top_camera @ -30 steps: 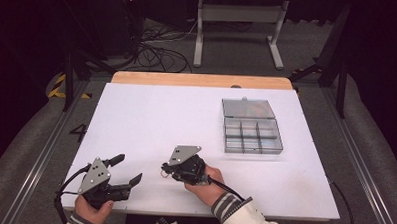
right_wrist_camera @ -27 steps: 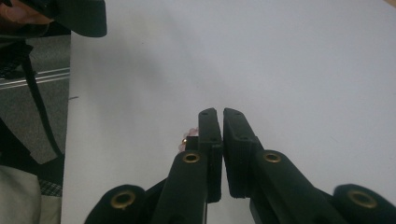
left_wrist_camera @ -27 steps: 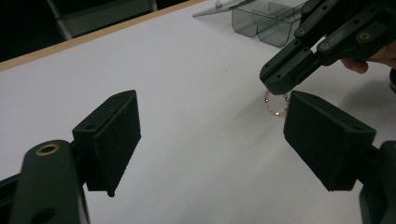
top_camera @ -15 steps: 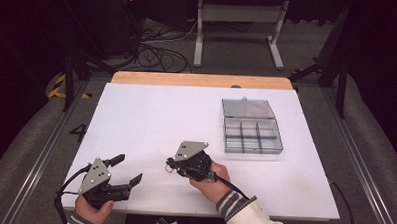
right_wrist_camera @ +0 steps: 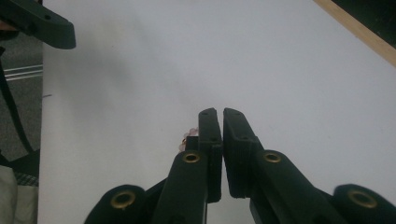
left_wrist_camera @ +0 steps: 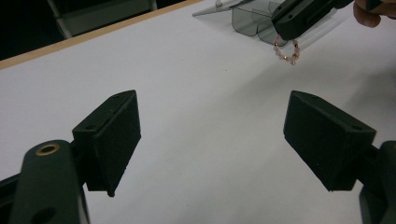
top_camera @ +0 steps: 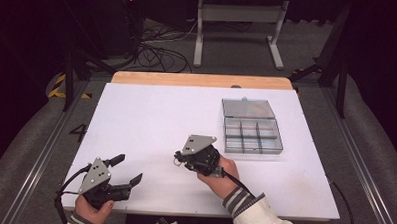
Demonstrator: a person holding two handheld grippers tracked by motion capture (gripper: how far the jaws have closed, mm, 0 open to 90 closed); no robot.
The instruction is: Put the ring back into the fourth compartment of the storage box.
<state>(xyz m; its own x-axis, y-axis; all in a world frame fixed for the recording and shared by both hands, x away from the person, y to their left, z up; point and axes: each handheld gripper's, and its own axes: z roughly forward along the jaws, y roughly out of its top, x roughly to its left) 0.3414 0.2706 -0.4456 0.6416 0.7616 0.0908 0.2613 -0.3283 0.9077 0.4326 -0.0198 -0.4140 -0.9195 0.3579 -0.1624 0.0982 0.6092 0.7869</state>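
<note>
Near the compartment box (top_camera: pixel 251 130), on its near left, your right gripper (top_camera: pixel 177 156) hangs a beaded bracelet (left_wrist_camera: pixel 286 50) clear of the white counter (top_camera: pixel 151 115), jaws pinching its edge for carrying. Your left gripper (top_camera: pixel 128 170), farther left, waits with jaws spread.

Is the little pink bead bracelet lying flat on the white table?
No, the bead bracelet dangles in the air from the closed fingers of the right gripper, above the white table.
</note>
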